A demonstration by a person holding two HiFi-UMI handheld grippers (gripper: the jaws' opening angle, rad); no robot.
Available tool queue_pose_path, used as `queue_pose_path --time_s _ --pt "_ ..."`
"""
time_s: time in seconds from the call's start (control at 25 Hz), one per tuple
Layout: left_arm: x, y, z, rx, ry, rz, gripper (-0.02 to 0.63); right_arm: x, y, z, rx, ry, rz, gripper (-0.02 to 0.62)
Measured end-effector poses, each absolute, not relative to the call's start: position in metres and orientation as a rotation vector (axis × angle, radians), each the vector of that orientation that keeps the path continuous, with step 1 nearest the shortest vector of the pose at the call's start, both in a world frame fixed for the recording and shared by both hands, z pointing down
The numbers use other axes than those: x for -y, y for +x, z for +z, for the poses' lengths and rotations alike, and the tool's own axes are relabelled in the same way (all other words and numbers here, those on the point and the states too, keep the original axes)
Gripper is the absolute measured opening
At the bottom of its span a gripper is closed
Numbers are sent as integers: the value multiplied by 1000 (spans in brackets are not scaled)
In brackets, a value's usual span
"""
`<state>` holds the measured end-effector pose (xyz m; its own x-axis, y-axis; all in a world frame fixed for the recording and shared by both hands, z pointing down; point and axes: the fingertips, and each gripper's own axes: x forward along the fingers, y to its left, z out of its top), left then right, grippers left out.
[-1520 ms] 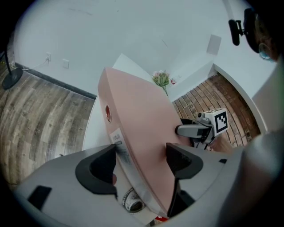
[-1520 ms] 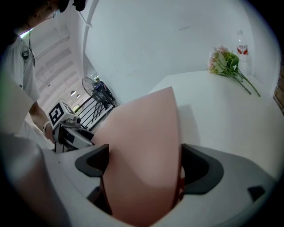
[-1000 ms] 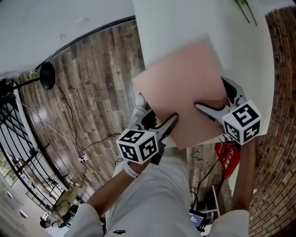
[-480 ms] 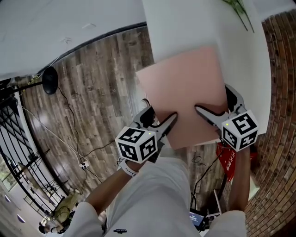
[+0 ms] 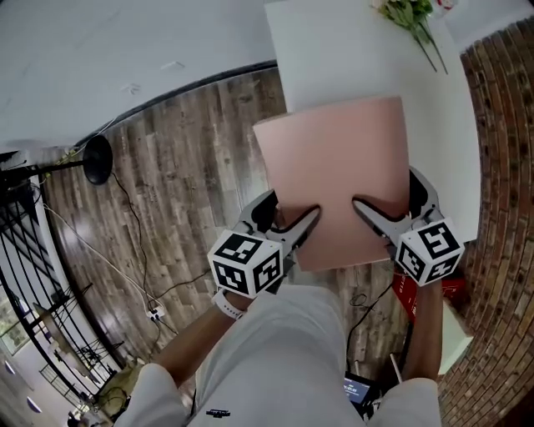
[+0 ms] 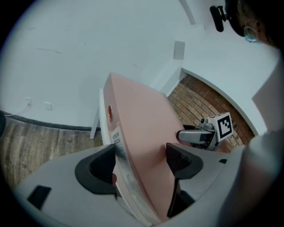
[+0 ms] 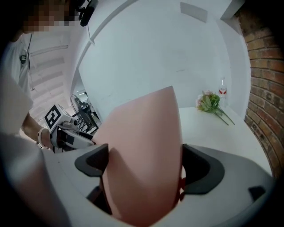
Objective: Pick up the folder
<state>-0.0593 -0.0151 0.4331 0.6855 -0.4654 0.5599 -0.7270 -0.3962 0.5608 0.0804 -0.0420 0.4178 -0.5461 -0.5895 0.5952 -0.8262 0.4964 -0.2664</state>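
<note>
Pink folder point(image 5: 338, 179) is held above the near edge of the white table point(image 5: 350, 50), partly over the wood floor point(image 5: 183, 158). The left tongs point(image 5: 304, 223) and right tongs point(image 5: 367, 210) each clamp its near edge, and flowers point(image 5: 409, 12) lie at the table's far end.

One folder point(image 5: 338, 167), two tools point(image 5: 309, 218) point(image 5: 364, 208), one table point(image 5: 334, 50)

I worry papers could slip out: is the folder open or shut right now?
Shut. The folder has its covers flat together along the edge, clamped by the left tongs and the right tongs.
</note>
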Motion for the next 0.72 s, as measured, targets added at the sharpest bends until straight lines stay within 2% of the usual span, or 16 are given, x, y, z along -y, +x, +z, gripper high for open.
queue_pose_path --time_s 0.72 --pt "21 -71 314 791 2399 332 357 9 70 298 2356 1549 563 509"
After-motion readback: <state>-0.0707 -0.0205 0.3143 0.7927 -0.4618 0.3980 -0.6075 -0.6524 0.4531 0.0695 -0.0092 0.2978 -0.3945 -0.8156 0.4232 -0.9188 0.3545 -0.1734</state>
